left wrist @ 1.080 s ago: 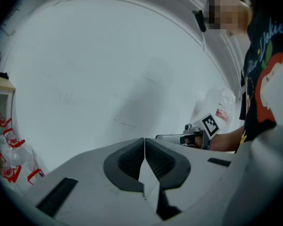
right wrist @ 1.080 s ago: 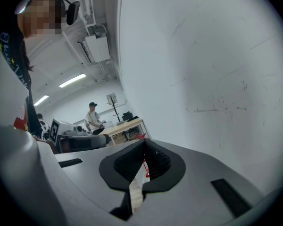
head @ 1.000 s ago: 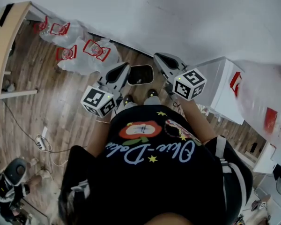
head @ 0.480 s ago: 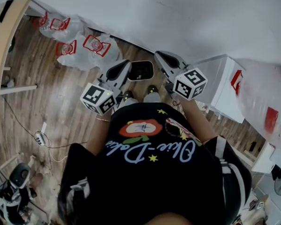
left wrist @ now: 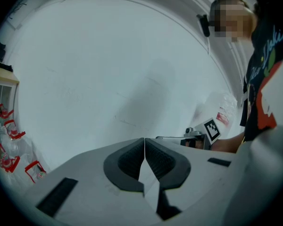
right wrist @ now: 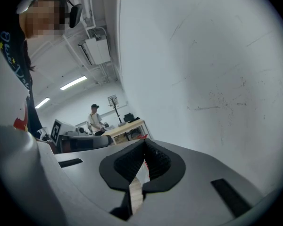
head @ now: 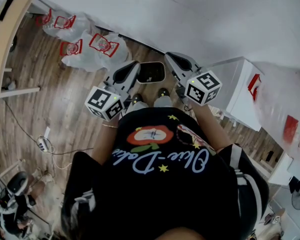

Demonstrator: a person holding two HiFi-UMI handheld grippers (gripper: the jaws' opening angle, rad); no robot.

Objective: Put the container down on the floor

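Note:
The container (head: 151, 72) is a dark, rounded, shallow tub. It lies on the wooden floor by the white wall, just ahead of my shoes (head: 162, 95). It shows only in the head view. My left gripper (head: 134, 65) hovers above its left side and my right gripper (head: 168, 59) above its right side. Neither touches it. Seen from the left gripper (left wrist: 145, 140), the ribbed pads meet with nothing between them. The right gripper (right wrist: 145, 143) pads also meet, and nothing is held there either. Both point at the wall.
White plastic bags with red print (head: 90, 49) lie along the wall to the left. A wooden desk (head: 5, 44) stands further left. A white cabinet (head: 235, 91) is close on the right. A cable and power strip (head: 42, 145) lie on the floor behind, left.
Both grippers and the container keep their places. Only the head view has shifted slightly.

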